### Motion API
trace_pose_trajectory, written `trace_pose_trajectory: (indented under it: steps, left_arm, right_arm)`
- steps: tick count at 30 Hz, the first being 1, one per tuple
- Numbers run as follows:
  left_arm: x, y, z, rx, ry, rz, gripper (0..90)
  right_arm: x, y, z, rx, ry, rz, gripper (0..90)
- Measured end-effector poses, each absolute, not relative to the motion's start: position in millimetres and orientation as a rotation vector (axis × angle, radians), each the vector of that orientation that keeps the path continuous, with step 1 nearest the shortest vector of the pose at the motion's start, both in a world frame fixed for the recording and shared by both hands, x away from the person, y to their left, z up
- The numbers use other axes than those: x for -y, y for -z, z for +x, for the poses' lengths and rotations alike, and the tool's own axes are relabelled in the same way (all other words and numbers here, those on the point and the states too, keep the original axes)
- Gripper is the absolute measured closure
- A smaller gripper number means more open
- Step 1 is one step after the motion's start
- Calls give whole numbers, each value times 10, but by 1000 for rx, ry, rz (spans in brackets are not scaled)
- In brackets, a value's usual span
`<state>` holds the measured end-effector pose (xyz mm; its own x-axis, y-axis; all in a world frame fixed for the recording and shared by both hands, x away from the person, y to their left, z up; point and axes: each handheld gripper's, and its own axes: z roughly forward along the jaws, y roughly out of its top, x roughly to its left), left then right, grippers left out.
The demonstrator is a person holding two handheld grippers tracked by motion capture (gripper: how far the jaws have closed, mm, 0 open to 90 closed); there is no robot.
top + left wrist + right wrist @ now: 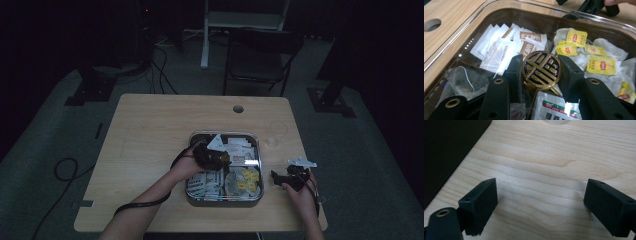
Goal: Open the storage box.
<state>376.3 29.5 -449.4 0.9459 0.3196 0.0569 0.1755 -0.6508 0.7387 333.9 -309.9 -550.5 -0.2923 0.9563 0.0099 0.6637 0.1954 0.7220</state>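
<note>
Dim, murky high view; brighter, sharper gripper views, with glare on plastic.

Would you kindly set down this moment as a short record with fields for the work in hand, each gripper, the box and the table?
work: left gripper clamps a round gold knob with a dark pattern above the box
left gripper: shut on the knob, both pads touching its rim
right gripper: open, nothing between the jaws, over bare wood
box: clear-walled, dark compartmented tray holding white sachets and yellow-tagged tea bags
table: pale wooden top, round cable hole
</note>
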Motion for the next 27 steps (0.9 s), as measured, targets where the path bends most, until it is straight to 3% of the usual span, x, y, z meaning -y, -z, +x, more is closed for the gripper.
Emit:
trace_pose_trajectory:
  steps: [27]
  left_arm:
    - [-774, 4315, 3851, -480, -294, 2233, 597]
  right_arm:
    - [3100, 5505, 3340, -2031, -875, 1508, 114]
